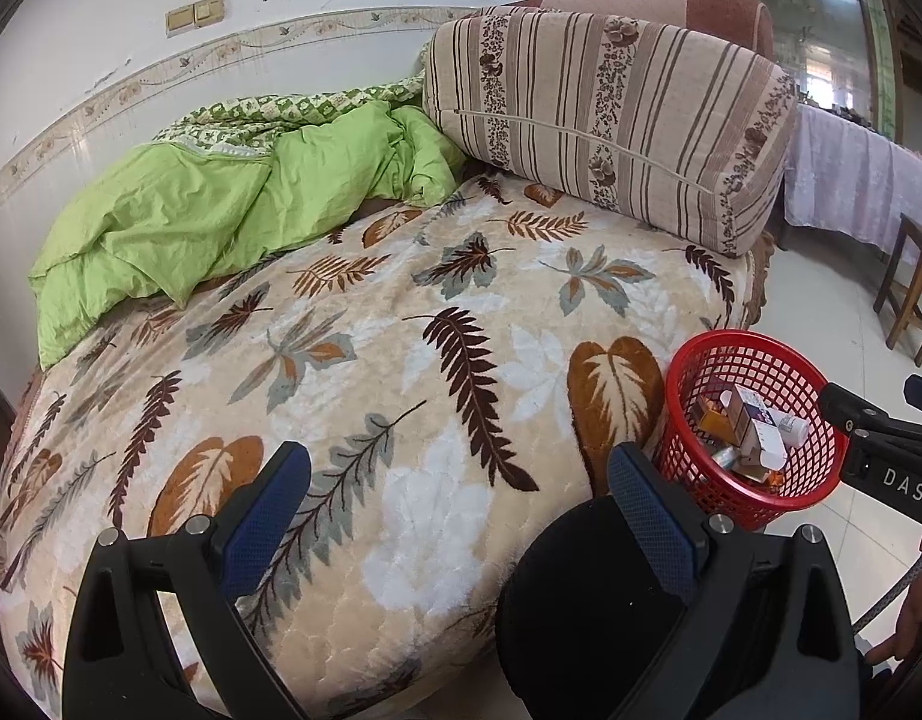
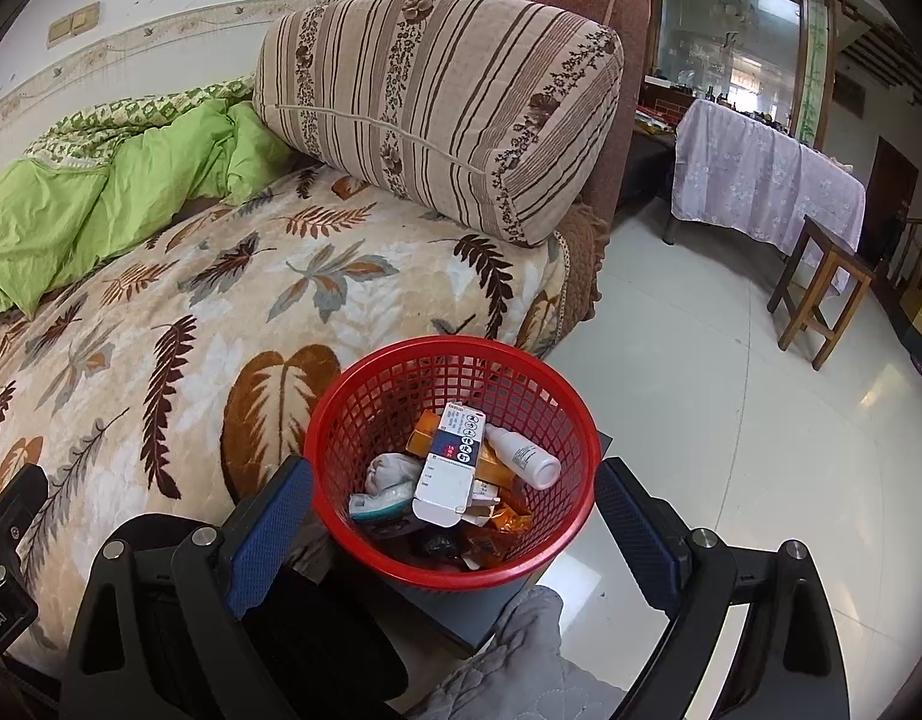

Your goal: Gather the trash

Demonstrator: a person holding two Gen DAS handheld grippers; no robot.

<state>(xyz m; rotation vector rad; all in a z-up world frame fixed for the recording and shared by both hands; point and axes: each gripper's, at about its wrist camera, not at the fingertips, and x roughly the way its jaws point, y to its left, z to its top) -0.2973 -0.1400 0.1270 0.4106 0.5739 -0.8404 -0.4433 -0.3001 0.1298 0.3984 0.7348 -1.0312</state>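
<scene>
A bed [image 1: 437, 372] under a leaf-patterned blanket fills the tiled room, with a striped bolster [image 2: 443, 102] at its head. Beside it stands the red mesh basket [image 2: 401, 564], upright, a white carton [image 2: 452, 462] inside lying lengthwise toward the bolster. Left tongs [image 1: 461, 492] and right tongs [image 2: 455, 510] both gape wide, empty

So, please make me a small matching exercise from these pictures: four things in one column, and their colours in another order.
Things:
1. basket
2. crumpled quilt
3. bottle in the basket
4. stool on the floor

Colours:
a. white
b. brown
c. red
d. green

Pairs: 1-c, 2-d, 3-a, 4-b
</scene>
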